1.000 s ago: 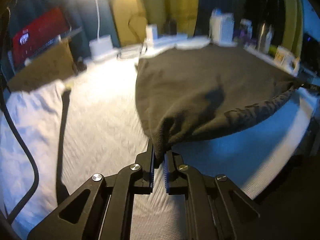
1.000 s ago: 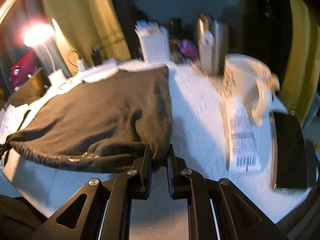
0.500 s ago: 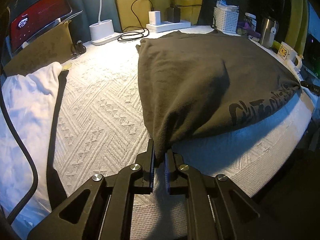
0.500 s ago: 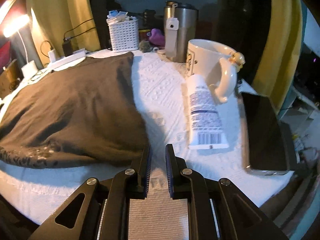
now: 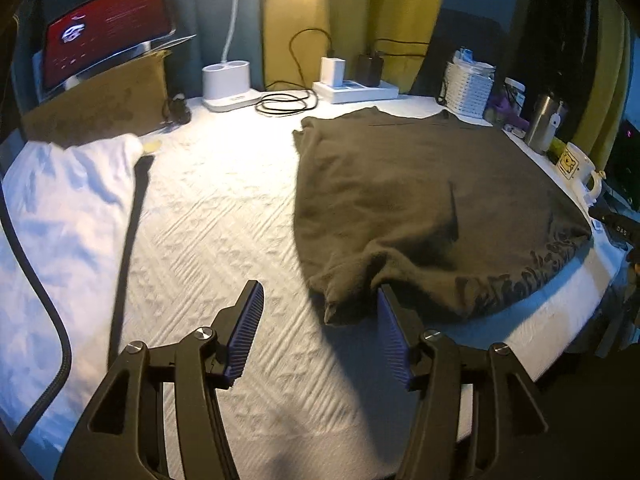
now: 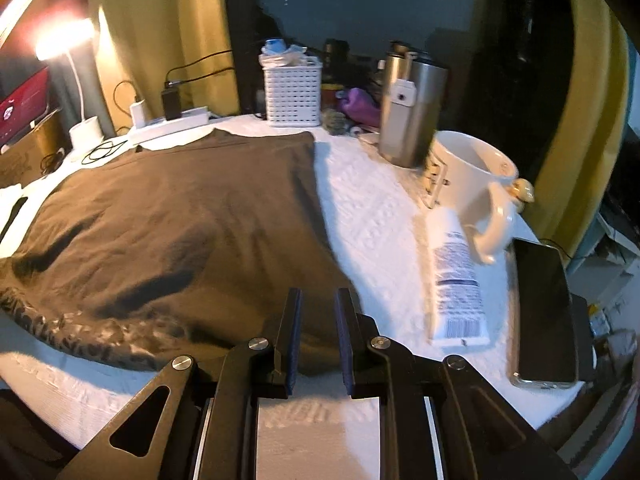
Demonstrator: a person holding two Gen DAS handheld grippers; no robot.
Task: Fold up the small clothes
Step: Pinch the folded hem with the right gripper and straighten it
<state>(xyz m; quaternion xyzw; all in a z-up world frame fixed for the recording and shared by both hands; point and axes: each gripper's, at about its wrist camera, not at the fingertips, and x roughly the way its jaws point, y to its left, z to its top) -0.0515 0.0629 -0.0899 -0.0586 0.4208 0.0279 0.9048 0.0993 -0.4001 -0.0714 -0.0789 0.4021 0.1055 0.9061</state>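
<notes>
A dark olive-brown garment [image 5: 420,208] with dark print along its near hem lies spread on the white textured cloth [image 5: 208,240], right of centre. My left gripper [image 5: 318,336] is open and empty; the garment's near left corner lies loose between its fingers. In the right wrist view the garment [image 6: 180,220] fills the left half. My right gripper [image 6: 317,338] is slightly open and empty, just above the garment's near right corner.
A white cloth [image 5: 60,220] and a black strap [image 5: 128,248] lie at left. A lamp base [image 5: 228,84], power strip [image 5: 356,90] and white basket [image 6: 292,92] stand at the back. A steel tumbler [image 6: 412,112], mug [image 6: 472,184], tube [image 6: 456,280] and phone [image 6: 544,312] sit at right.
Both grippers have let go of the garment's near corners. The garment has dropped flat on the cloth. The left gripper has opened wide and the right one slightly.
</notes>
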